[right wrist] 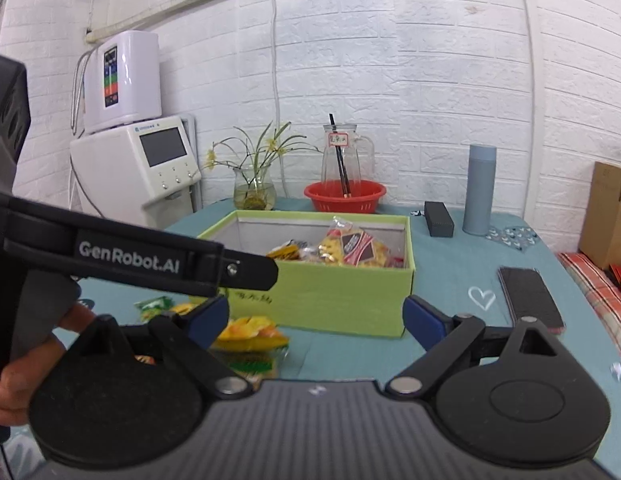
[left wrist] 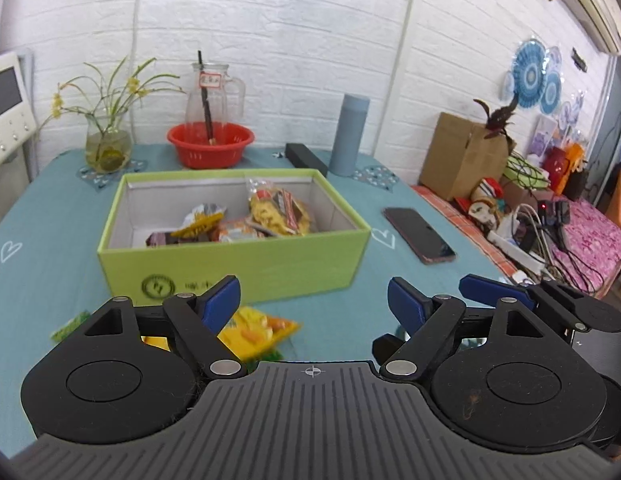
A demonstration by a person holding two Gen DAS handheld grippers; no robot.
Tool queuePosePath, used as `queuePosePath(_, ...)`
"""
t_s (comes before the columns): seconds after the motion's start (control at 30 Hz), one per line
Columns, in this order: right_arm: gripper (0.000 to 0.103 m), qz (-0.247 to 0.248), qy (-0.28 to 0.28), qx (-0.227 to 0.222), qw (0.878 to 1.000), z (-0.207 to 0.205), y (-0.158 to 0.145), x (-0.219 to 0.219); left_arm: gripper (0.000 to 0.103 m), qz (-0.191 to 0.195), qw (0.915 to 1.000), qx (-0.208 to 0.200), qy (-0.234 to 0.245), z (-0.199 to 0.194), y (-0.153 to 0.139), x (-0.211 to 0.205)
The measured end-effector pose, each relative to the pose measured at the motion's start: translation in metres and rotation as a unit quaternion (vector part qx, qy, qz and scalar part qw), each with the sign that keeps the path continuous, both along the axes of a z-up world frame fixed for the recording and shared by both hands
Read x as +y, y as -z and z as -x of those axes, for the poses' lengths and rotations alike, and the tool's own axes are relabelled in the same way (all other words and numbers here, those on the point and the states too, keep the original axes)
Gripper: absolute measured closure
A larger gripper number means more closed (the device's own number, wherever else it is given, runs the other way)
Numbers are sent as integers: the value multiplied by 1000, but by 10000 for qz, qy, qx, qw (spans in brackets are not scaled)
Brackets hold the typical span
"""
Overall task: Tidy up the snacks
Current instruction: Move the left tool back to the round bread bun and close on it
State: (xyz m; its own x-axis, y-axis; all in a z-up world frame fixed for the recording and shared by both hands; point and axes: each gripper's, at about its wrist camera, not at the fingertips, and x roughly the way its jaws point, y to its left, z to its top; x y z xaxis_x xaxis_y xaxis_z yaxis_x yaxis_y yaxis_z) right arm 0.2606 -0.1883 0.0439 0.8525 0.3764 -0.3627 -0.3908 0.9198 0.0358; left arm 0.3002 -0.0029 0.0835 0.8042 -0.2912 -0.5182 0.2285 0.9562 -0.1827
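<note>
Left gripper (left wrist: 313, 300) wide open, nothing between blue pads. Right gripper (right wrist: 316, 318) wide open too, nothing held. Hand (right wrist: 18, 364) grips handle at left edge of right view. Yellow and green snack packets (right wrist: 250, 334) lie on teal tablecloth (left wrist: 50, 216), just in front of light green cardboard box (left wrist: 246, 264). More snack bags (left wrist: 278, 210) sit inside box. Black phone (left wrist: 419, 234) right of box. Far back: red plastic basket (left wrist: 210, 140), tall grey bottle (left wrist: 349, 134), glass vase with yellow flowers (left wrist: 107, 146).
</note>
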Motion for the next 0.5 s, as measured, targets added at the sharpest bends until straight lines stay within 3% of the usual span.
queuePosePath(0.13,10,-119,114,85,9998,40,19,-3,34,205,9996,155,-123,34,13,17)
queuePosePath(0.3,10,-301,-114,707,9970,81,65,6,34,893,9934,507,-507,80,45,67)
queuePosePath(0.5,10,-80,-519,1057,9930,92,93,34,39,1167,9860,1016,-620,105,73,88)
